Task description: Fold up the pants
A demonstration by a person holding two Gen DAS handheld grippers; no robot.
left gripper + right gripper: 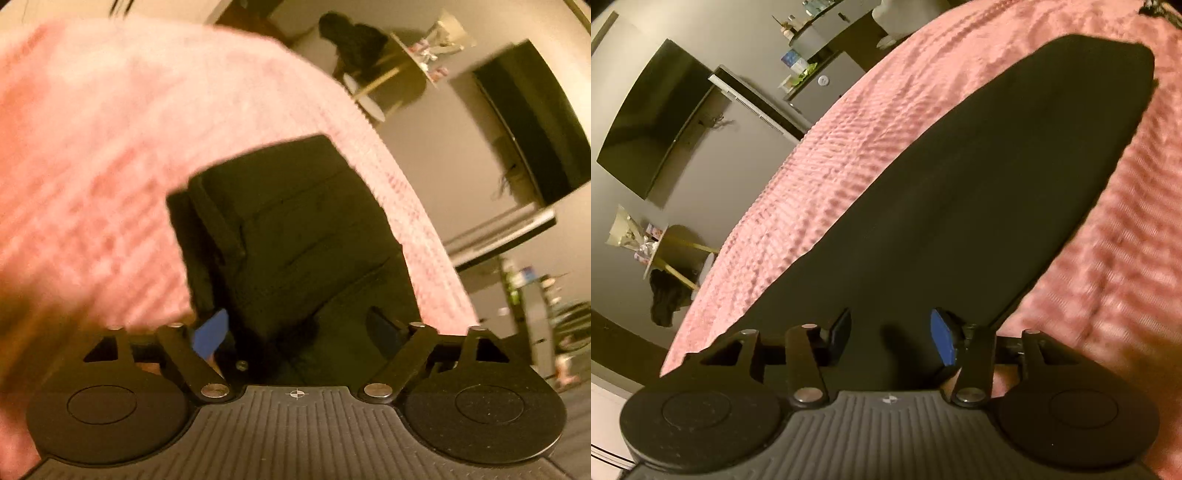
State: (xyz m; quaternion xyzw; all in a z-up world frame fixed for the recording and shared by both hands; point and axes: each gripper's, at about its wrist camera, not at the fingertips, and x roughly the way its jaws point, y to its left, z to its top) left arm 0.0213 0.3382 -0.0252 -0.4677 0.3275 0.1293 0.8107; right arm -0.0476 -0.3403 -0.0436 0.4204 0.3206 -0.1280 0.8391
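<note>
So the black pants (979, 192) are lying flat on the pink bedspread (849, 155), legs stacked into one long strip running away from our right tongs (890, 338), which sit released over the near end with nothing pinched. Left tongs (303, 328) are spread wide too, empty, hovering by the waistband end (295, 221). For the next fold we'd say grab both layers right at the edge, lift evenly, and lay it over without dragging the bedspread.
</note>
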